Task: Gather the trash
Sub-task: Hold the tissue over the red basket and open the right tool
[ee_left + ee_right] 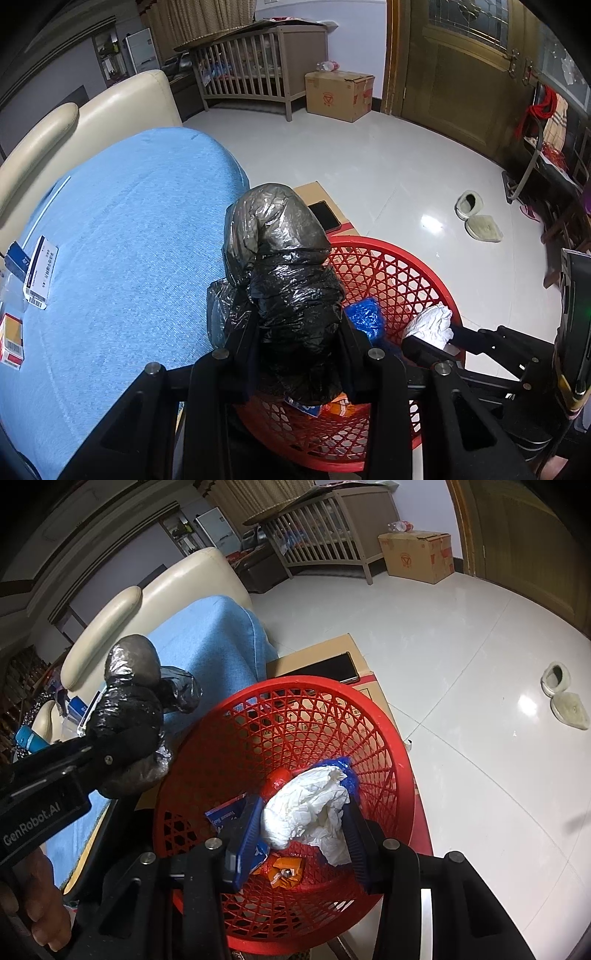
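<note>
My left gripper (295,332) is shut on a crumpled black plastic bag (284,266), held above the left rim of the red mesh basket (391,269). The bag also shows in the right wrist view (129,720), left of the basket (295,716). My right gripper (306,819) is shut on a white crumpled tissue (306,808), held inside the basket's mouth; the tissue shows in the left wrist view (430,325). Blue plastic (341,771), an orange wrapper (286,873) and a blue packet (225,814) lie in the basket.
The basket stands on a cardboard box (325,653) with a dark phone (332,666) on it, beside a blue-covered sofa (122,240). Small boxes (38,273) lie on the sofa. Slippers (476,218), a crib (255,70) and another carton (338,96) stand on the white floor.
</note>
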`<state>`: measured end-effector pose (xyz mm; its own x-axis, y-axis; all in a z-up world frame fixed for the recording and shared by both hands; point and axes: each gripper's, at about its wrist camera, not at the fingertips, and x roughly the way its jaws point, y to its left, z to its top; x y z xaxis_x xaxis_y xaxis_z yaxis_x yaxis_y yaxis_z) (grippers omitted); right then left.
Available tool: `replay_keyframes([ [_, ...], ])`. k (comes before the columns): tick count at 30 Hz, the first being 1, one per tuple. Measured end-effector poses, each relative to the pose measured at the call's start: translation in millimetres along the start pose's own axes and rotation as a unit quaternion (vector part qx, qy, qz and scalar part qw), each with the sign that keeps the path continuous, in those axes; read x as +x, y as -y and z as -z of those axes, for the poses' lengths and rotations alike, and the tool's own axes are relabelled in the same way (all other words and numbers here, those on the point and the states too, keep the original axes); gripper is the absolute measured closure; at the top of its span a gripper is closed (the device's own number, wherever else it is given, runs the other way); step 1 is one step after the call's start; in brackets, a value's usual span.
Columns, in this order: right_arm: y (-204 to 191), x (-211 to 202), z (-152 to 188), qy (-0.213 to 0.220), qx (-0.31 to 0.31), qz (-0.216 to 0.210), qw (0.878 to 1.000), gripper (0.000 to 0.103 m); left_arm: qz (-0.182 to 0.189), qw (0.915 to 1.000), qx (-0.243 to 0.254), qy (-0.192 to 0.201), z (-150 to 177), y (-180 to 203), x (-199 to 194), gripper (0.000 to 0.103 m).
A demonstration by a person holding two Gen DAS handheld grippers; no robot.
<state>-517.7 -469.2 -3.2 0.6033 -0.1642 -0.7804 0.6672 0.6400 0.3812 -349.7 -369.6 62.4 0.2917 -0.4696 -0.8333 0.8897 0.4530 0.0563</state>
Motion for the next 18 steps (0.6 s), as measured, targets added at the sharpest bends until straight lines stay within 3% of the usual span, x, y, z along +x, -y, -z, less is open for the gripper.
replay_keyframes([
  [18,4.6,-0.2,0.9,-0.001,0.009,-0.002,1.0,0.055,0.011,0.9999,0.008,-0.009,-2.3,-4.8,2.0,0.067],
])
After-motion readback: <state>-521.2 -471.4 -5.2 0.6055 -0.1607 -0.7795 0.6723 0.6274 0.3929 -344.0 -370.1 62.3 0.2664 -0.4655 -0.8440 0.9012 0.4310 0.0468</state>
